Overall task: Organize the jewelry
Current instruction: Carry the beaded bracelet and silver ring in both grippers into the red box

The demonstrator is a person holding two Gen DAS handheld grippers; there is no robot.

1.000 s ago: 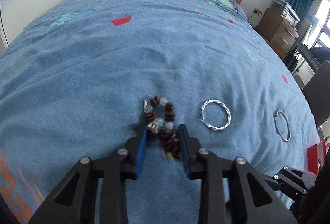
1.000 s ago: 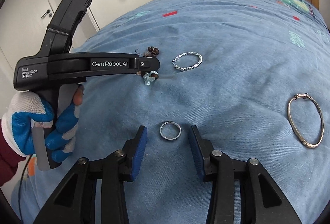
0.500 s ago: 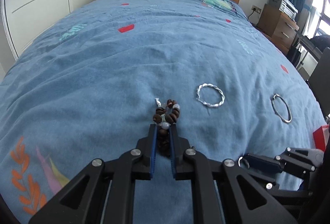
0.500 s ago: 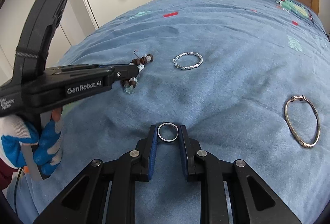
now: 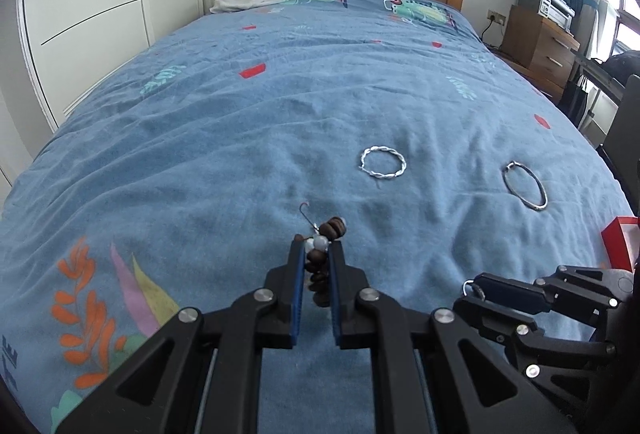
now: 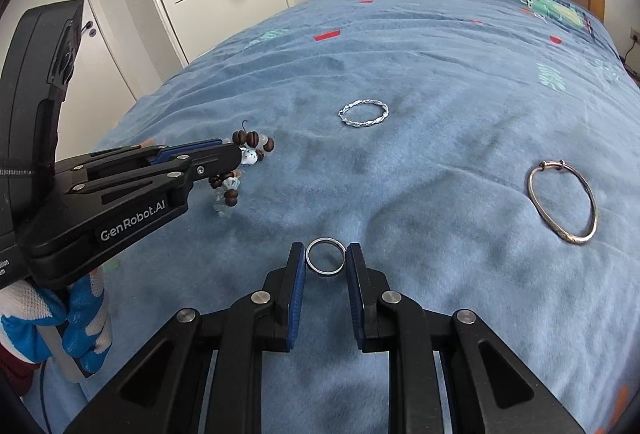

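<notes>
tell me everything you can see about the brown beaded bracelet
The brown beaded bracelet is a string of dark brown, wood-like beads mixed with a few whitish and clear ones, with a thin metal hook at one end. It is bunched and pinched in the left tool, its loose end dangling above the blue bedspread.

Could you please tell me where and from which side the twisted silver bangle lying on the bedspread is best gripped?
The twisted silver bangle lies flat on the soft blue bedspread, clear of the other pieces. I would probably come from above and pinch across its near rim, one finger inside the hoop and one outside; the rope-like twist should resist slipping.
</notes>
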